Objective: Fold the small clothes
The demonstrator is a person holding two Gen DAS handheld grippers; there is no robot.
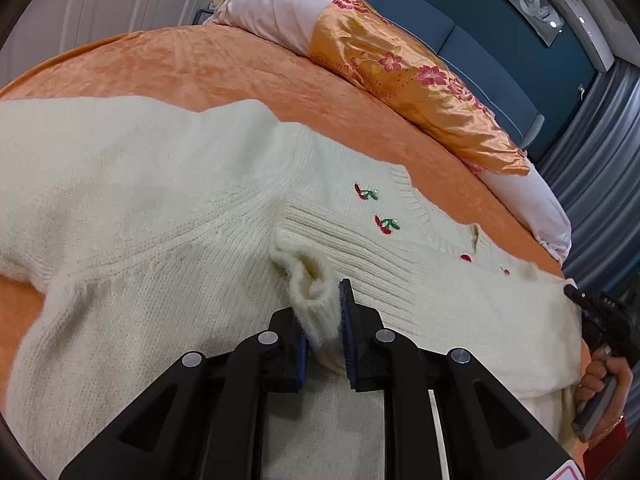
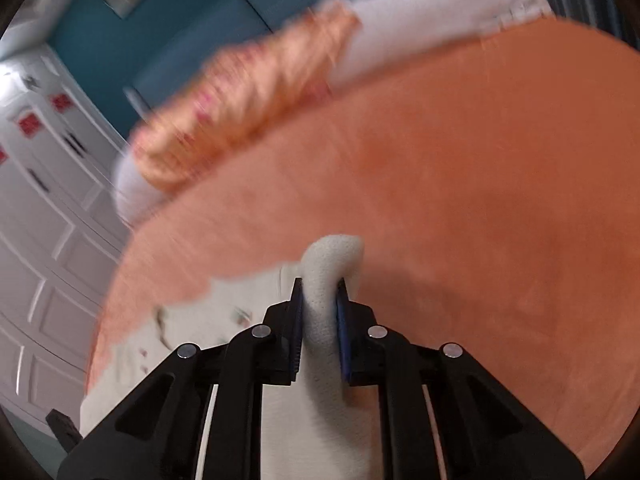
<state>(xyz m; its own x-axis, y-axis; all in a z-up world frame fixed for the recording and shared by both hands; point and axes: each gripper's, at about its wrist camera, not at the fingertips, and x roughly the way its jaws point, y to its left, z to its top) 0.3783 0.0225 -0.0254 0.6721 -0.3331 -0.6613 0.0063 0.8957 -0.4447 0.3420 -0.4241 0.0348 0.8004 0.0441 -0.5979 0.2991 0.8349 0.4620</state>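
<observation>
Nearest the lens, the left gripper (image 1: 325, 322) is clenched on a bunched ribbed hem of the cream sweater (image 1: 168, 208), the knit puffing up between its blue pads. The right gripper (image 2: 319, 320) likewise pinches a hump of the same cream knit, though that view is smeared by motion.

The sweater lies spread on the orange bedspread (image 1: 224, 64), its long axis running across the left view, with one broad sleeve reaching toward the bed's left edge and the cherry-embroidered front (image 1: 382, 224) just beyond the left jaws. From those jaws the body of the garment extends forward and to both sides, so the held hem probably has to travel forward over the chest to make the fold. The right hand (image 1: 604, 380) grips its tool at the sweater's right end, near the bed's right edge.

Farther off, a flowered orange pillow (image 1: 404, 68) rests along the bed's far edge, well apart from the sweater. Nothing lies on the knit in the fold's way.
</observation>
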